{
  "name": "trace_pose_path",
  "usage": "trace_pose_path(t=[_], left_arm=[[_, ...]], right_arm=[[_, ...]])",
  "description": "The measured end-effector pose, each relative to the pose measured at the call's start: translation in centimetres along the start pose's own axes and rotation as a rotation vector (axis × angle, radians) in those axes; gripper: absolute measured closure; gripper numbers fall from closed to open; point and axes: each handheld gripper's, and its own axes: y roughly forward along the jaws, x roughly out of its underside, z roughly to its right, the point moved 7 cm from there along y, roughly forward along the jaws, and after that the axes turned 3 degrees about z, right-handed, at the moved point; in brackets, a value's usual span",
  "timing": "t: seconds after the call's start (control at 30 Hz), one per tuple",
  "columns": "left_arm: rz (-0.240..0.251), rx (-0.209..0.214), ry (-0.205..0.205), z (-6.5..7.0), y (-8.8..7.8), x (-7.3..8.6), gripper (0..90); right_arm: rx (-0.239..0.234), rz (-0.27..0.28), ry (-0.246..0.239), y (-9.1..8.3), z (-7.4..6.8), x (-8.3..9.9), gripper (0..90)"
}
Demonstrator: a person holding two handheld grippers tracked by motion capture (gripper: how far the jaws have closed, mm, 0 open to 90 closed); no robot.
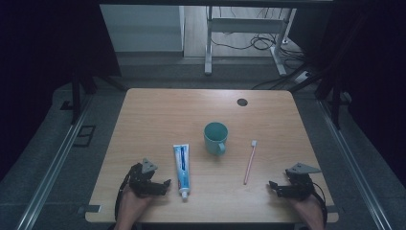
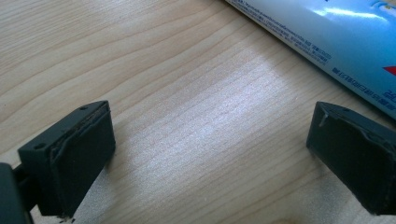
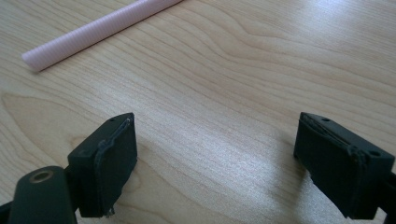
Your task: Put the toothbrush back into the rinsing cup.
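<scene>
A blue and white toothpaste tube [image 1: 181,168] lies lengthwise on the wooden table [image 1: 158,115], cap toward me. Beside it, to the left, my left gripper [image 1: 162,186] rests near the front edge, open, with bare wood between its jaws; the tube [image 2: 336,37] crosses the upper right of the left gripper view. A teal mug [image 1: 215,137] stands upright mid-table. Right of it lies a pink toothbrush [image 1: 249,163], head pointing away. My right gripper [image 1: 274,188] sits open at the front right, the brush handle [image 3: 98,32] ahead of its jaws.
A round cable hole [image 1: 242,102] sits near the table's far edge. Beyond the table stand a desk frame with cables [image 1: 249,38] and dark stands at both sides. Metal rails [image 1: 52,163] run along the floor left and right.
</scene>
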Motion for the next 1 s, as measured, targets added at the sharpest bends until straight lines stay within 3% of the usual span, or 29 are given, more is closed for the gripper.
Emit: trace_pose_path(t=[0.17, 0.5, 0.73, 1.0], left_arm=[[0.000, 0.000, 0.000, 0.0, 0.0, 0.0, 1.1], [0.000, 0.000, 0.000, 0.0, 0.0, 0.0, 1.2], [0.000, 0.000, 0.000, 0.0, 0.0, 0.0, 1.2], [0.000, -0.001, 0.000, 0.0, 0.0, 0.0, 1.2]], right_arm=[[-0.008, 0.000, 0.011, -0.1, 0.0, -0.1, 16.7], [-0.057, 0.035, 0.045, -1.0, -0.4, -1.1, 31.9], [-0.140, 0.028, 0.049, -1.4, -1.2, -1.9, 47.6], [-0.181, -0.001, 0.027, -1.4, -2.1, -2.0, 67.2]])
